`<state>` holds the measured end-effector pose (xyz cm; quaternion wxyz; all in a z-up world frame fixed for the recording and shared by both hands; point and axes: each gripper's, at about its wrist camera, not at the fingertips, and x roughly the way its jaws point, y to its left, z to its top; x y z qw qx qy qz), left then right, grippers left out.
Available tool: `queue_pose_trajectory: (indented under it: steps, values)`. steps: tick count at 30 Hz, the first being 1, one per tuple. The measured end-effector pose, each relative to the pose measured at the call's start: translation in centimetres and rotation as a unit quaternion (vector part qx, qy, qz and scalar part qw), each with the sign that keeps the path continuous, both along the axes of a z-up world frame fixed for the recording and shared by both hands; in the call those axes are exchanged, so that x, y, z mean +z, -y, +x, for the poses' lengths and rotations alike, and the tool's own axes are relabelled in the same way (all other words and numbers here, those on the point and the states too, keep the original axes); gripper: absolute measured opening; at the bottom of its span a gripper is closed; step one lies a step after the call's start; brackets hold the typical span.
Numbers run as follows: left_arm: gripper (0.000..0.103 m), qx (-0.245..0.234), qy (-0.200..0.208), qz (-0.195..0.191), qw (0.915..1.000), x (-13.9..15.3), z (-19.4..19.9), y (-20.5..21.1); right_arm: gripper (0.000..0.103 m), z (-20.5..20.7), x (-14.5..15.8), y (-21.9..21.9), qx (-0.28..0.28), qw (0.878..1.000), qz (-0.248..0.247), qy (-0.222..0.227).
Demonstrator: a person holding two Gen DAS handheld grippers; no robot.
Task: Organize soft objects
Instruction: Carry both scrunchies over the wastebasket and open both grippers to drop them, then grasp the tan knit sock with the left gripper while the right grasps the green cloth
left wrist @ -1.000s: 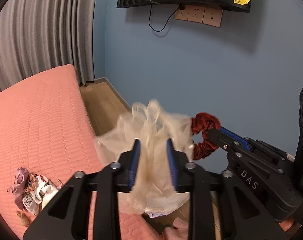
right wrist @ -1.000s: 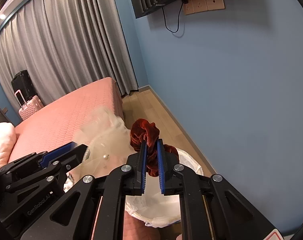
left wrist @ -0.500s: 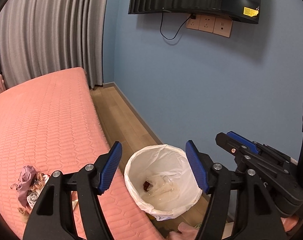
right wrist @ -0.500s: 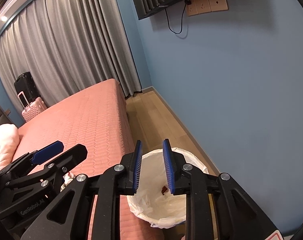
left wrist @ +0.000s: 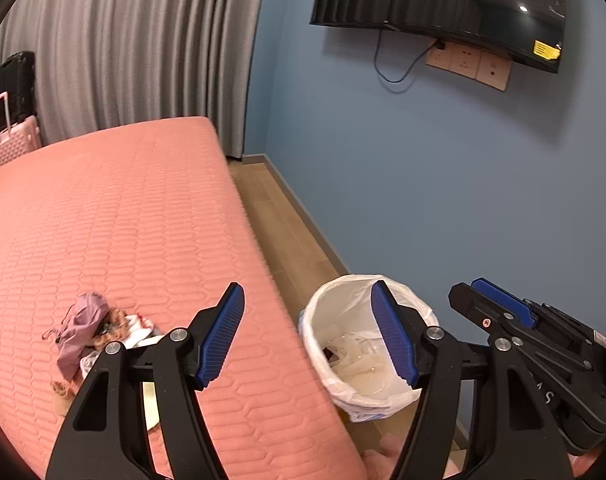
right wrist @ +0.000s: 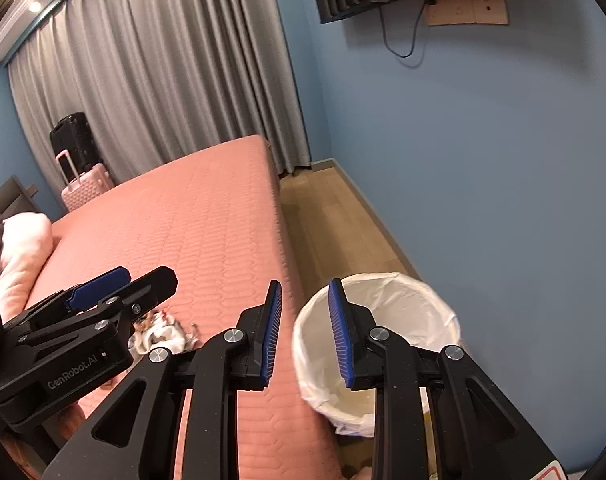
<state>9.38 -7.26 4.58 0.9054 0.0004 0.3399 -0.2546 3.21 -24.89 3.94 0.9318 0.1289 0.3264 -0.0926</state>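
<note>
Pink quilted bedding covers the bed (left wrist: pixel 143 220), on which a small pile of soft objects (left wrist: pixel 91 328) is seen near the lower left, well apart from the white-lined bin (left wrist: pixel 343 312) standing on the floor just beside the bed edge. Pale fabric and a dark red piece are lying inside the bin. Both grippers are angled downward. The left gripper (left wrist: pixel 309 334) is spread wide with nothing between its pads; a second ago it was pinching sheer cream fabric. The right gripper (right wrist: pixel 305 332) is parted narrowly and is opening, empty, whereas a red scrunchie was clamped in it before. Both views have shifted toward the bed.
</note>
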Motion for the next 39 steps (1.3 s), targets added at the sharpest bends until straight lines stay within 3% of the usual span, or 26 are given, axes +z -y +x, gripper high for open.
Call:
queue_pose_trajectory:
  steps: [15,26,30,39]
  values:
    - [0.063,0.117,-0.043,0.009,0.9922,-4.2,1.8,-11.4,0.031,1.9,-2.9,-10.4,0.087,0.996,-0.001,-0.030]
    - [0.073,0.195,-0.085,0.025,0.9768,-8.4,2.6,-20.2,0.043,4.3,-6.6,-17.3,0.135,0.989,0.012,-0.066]
    - [0.078,0.213,-0.104,0.032,0.9709,-10.2,2.6,-22.8,0.043,5.0,-8.6,-19.4,0.149,0.985,0.018,-0.084]
    - [0.078,0.232,-0.155,0.042,0.9594,-14.8,3.0,-26.5,0.043,6.8,-13.5,-23.0,0.167,0.977,0.027,-0.132]
